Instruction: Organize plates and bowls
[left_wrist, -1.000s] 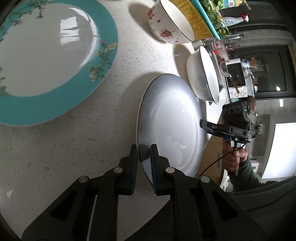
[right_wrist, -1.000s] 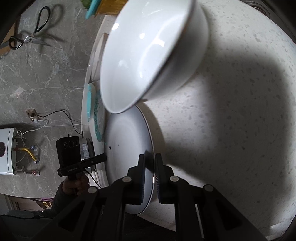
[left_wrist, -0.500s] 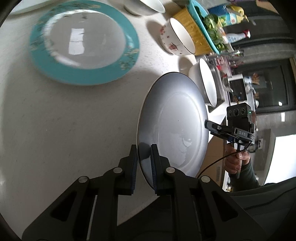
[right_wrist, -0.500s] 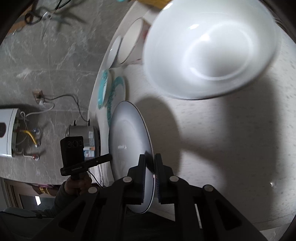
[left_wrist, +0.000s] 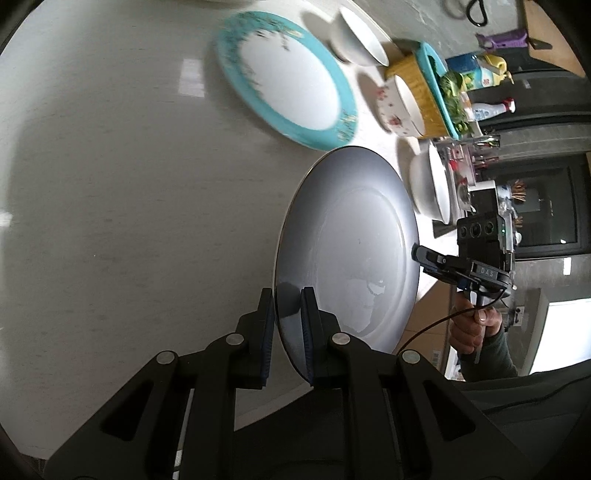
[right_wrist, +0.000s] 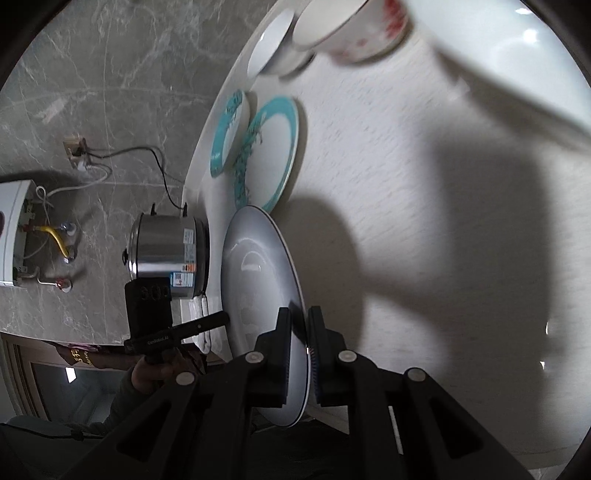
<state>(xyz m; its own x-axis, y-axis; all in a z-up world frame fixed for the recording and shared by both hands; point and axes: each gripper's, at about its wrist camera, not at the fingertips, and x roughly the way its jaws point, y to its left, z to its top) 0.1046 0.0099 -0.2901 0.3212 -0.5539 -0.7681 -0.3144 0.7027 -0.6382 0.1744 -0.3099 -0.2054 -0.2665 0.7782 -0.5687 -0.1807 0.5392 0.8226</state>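
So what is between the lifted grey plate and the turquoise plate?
Only bare counter shows between the grey plate and the turquoise plate, in the left wrist view.

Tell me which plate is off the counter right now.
The plain white plate, gripped at opposite rims by both hand-held grippers; the teal-rimmed plate lies flat on the counter.

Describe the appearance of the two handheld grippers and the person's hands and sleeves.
Both grippers are matte black linkages with silver pivot rivets and blue-lined fingers. The right gripper carries a boxy camera block, white lettering and a thin black cable. Its bare hand emerges from a dark grey-green sleeve.
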